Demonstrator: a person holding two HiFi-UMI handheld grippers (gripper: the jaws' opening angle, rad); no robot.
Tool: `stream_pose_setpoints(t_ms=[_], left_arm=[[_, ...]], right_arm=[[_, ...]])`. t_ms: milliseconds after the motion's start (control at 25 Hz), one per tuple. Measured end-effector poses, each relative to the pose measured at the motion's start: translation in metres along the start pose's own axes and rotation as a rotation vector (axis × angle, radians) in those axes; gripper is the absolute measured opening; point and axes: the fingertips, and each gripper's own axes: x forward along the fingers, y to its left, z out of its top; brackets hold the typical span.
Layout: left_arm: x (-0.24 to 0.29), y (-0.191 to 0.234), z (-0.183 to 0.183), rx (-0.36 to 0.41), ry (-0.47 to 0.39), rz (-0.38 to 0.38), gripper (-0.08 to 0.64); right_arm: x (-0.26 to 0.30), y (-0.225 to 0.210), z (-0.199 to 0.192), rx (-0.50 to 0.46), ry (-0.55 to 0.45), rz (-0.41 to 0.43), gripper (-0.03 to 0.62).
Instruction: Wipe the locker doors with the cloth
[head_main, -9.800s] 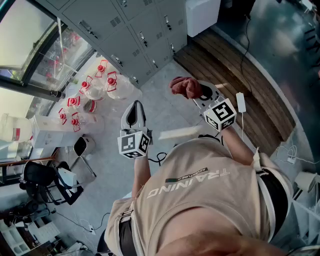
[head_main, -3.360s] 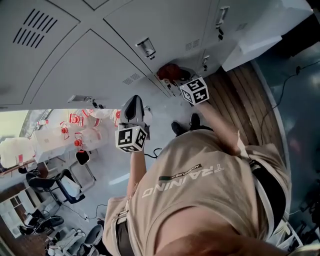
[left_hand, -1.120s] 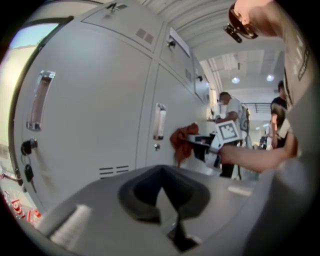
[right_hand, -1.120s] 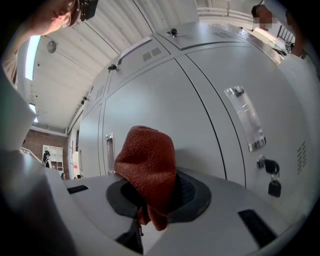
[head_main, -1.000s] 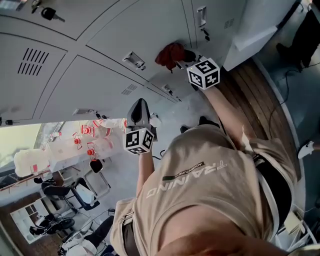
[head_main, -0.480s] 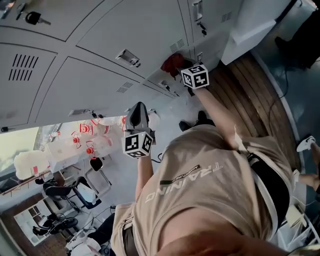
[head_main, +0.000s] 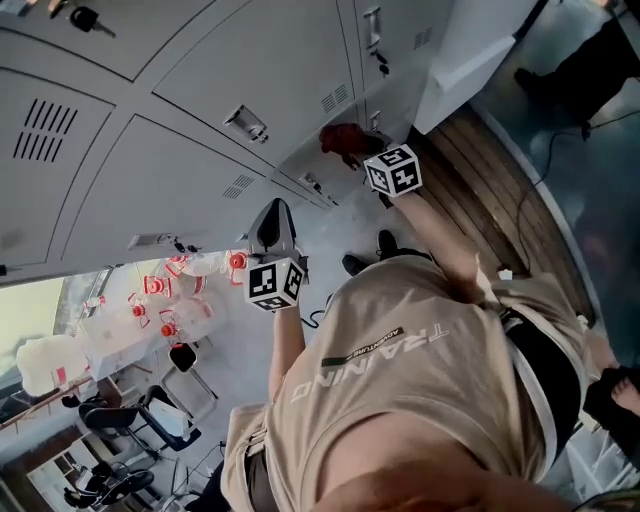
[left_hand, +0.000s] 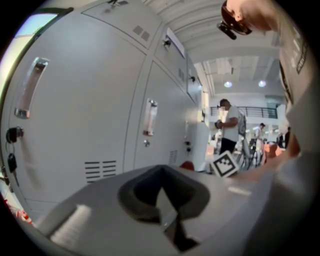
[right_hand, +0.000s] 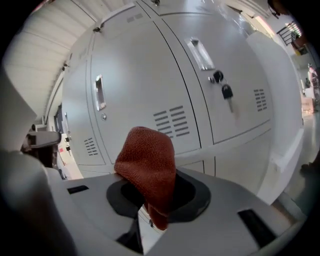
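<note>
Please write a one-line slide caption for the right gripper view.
Right gripper shut on a red cloth, facing grey locker doors, a key hanging from one lock.

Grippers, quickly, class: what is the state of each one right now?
Left gripper: shut, nothing between its jaws.
Right gripper: shut on the red cloth.

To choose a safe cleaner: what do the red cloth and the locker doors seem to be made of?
The cloth looks like knitted fabric, matte rust red; a fine stitch texture shows. The locker doors are probably painted sheet metal, smooth pale grey with soft sheen; they have punched vent slots.
</note>
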Motion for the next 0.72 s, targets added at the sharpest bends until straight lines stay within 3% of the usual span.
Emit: stream_pose_setpoints(t_ms=[200,320,520,720], left_arm=[[0.020,-0.001,-0.002,-0.069,-0.026,-0.068,0.005],[0.035,0.004,-0.006,-0.069,-0.022,-0.078,0.005],[0.053,-0.010,0.006,-0.073,-0.042,-0.038,0.005],[0.075,-0.022,0.019,-0.048,-0.053,0.049,0.005]], right_arm=[[-0.057,0.018,0.070,-0.066,-0.149,0.029,0.083],[-0.082,0.039,0.126,-0.141,-0.263,0.074,0.083],[-0.120,0.058,0.225,-0.238,-0.413,0.239,0.083],[-0.134,0.063,0.306,-0.328,-0.545,0.373,0.083]])
